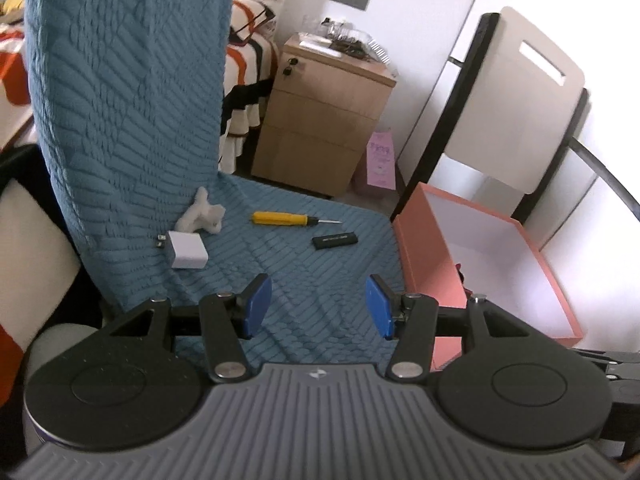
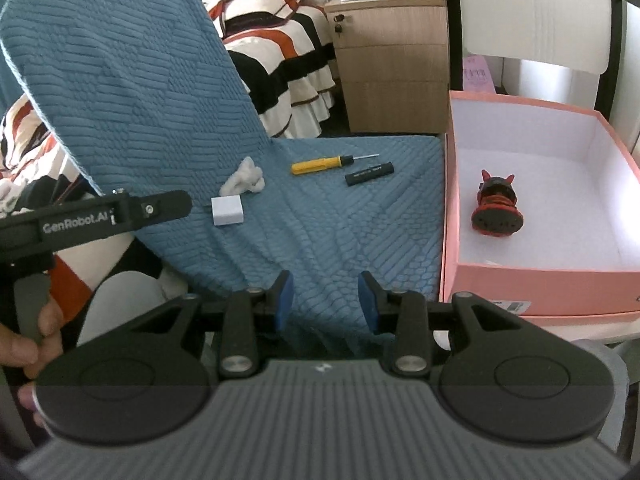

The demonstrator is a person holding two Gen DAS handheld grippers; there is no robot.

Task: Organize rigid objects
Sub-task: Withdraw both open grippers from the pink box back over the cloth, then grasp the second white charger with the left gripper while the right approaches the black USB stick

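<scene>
Both grippers, left gripper (image 1: 318, 306) and right gripper (image 2: 326, 302), have jaws apart and hold nothing. The yellow screwdriver (image 1: 286, 219) lies ahead of them on the blue cloth (image 1: 304, 264).

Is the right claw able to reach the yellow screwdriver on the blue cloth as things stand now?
Probably yes. The right claw is empty, its jaws apart, and only bare blue cloth lies between it and the yellow screwdriver. The black stick lies close beside it but does not cover it.
</scene>
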